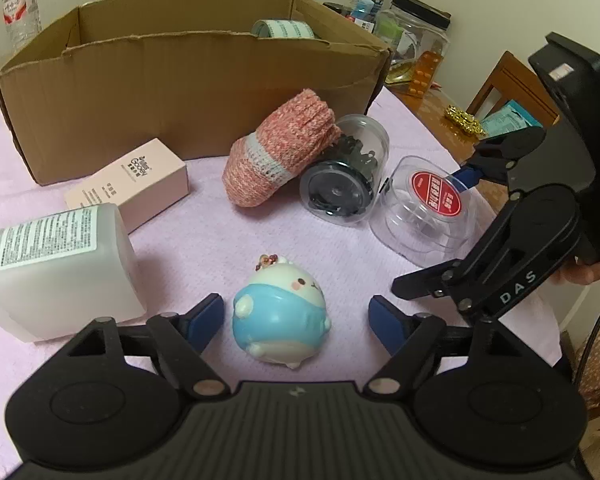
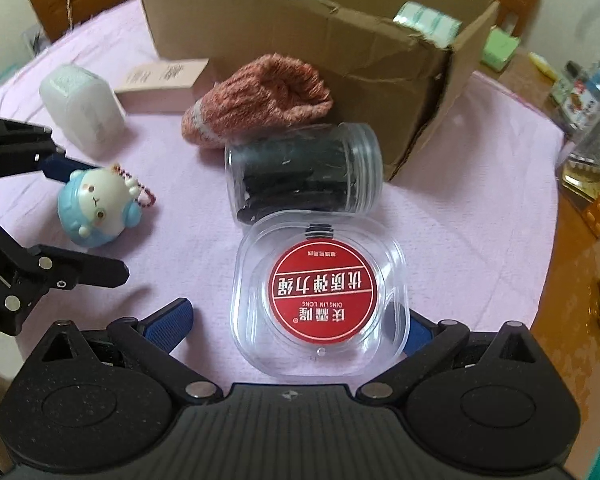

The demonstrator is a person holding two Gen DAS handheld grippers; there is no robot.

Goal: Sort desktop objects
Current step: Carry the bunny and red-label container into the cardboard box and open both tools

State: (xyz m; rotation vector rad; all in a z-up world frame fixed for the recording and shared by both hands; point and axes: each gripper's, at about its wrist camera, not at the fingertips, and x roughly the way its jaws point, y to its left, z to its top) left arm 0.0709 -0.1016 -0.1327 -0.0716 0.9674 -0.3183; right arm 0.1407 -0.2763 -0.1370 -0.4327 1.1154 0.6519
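A blue-and-white plush toy (image 1: 278,312) lies on the pink cloth between the open fingers of my left gripper (image 1: 298,322); the pads stand apart from it. It also shows in the right wrist view (image 2: 98,206). My right gripper (image 2: 296,326) is open around a clear square box with a red label (image 2: 320,292), also visible in the left wrist view (image 1: 428,204). A clear jar of black items (image 2: 304,172) lies on its side beyond it, against a pink knitted sock (image 2: 260,98).
An open cardboard box (image 1: 180,80) stands at the back with a tape roll (image 1: 284,30) inside. A pink carton (image 1: 132,184) and a white plastic bottle (image 1: 56,268) lie at the left. Jars and clutter (image 1: 416,32) sit at the back right on the wooden table.
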